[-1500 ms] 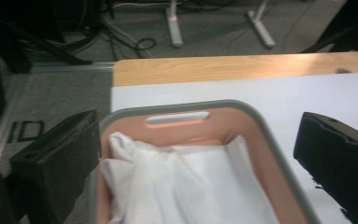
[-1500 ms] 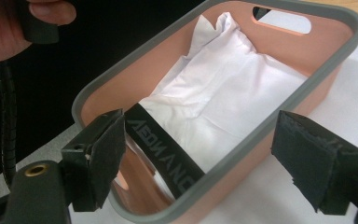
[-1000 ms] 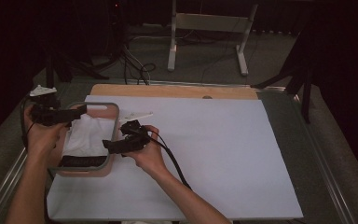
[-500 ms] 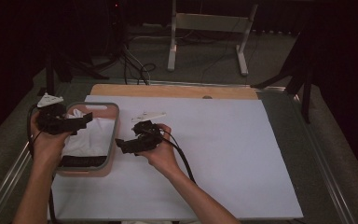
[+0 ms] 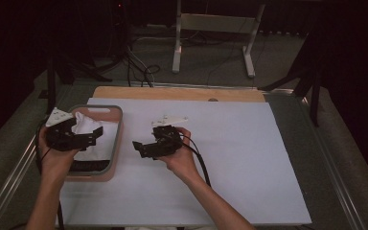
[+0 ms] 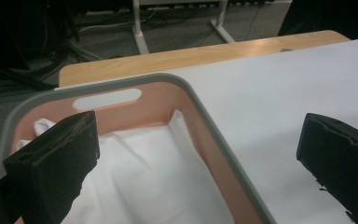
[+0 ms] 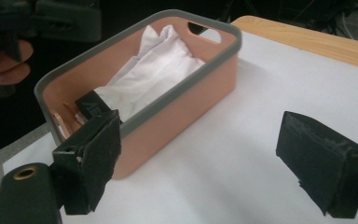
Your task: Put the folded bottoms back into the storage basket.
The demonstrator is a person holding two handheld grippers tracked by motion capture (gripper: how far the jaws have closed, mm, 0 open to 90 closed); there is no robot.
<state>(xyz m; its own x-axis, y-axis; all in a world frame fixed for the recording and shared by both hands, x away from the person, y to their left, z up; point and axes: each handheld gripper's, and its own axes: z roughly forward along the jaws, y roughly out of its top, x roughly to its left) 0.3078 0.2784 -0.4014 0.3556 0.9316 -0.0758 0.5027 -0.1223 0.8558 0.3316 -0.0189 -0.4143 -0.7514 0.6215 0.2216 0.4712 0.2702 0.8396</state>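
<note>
- The right gripper (image 5: 146, 146) is held by a hand (image 5: 181, 158) above the white sheet (image 5: 230, 158), just beside the bin's right wall; its jaws are spread wide apart and nothing is held between them.
- The left gripper (image 5: 88, 136) is held over the bin (image 5: 116, 139), near the left edge of the table (image 5: 335, 158); its jaws are likewise spread wide and empty.
- The bin, pink-walled with a grey rim (image 7: 186, 79), is seen standing on the left part of the white sheet, with a handle slot (image 6: 107, 98) in its far end wall.
- A crumpled white cloth (image 6: 140, 177) is seen lying inside the bin, filling its far part; a black item (image 7: 91, 105) is seen at the near end.
- A wooden board (image 5: 172, 92) is exposed along the far edge of the sheet.
</note>
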